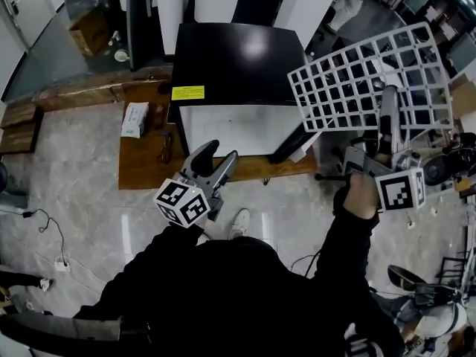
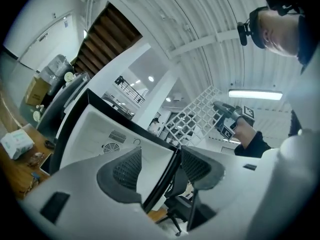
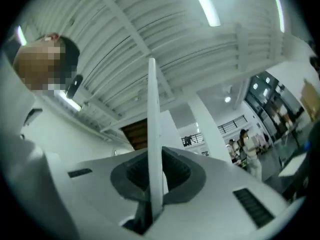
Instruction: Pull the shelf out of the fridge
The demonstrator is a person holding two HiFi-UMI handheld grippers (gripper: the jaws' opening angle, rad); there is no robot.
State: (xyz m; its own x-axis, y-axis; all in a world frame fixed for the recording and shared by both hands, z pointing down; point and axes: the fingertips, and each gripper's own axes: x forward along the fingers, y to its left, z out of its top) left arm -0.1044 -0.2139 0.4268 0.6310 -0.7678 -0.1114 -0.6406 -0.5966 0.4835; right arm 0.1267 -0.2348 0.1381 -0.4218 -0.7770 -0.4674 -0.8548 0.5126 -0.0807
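The white wire shelf (image 1: 372, 80) is out of the small black fridge (image 1: 238, 58) and hangs tilted in the air to the fridge's right. My right gripper (image 1: 388, 99) is shut on the shelf's near edge. In the right gripper view the shelf (image 3: 153, 134) shows edge-on, pinched between the pads of the right gripper (image 3: 156, 176). My left gripper (image 1: 217, 166) stands open and empty in front of the fridge's white open inside (image 1: 238, 129). In the left gripper view nothing lies between the left gripper's (image 2: 160, 169) pads; the fridge (image 2: 100, 129) and the shelf (image 2: 195, 116) show beyond.
The fridge stands on a low wooden platform (image 1: 141, 162) with a tissue box (image 1: 134, 119) on it. Its black door (image 1: 291, 141) stands open at the right. A cardboard box (image 1: 89, 30) sits far left. An office chair (image 2: 175, 204) stands near the fridge. Cables (image 1: 44, 236) lie on the floor.
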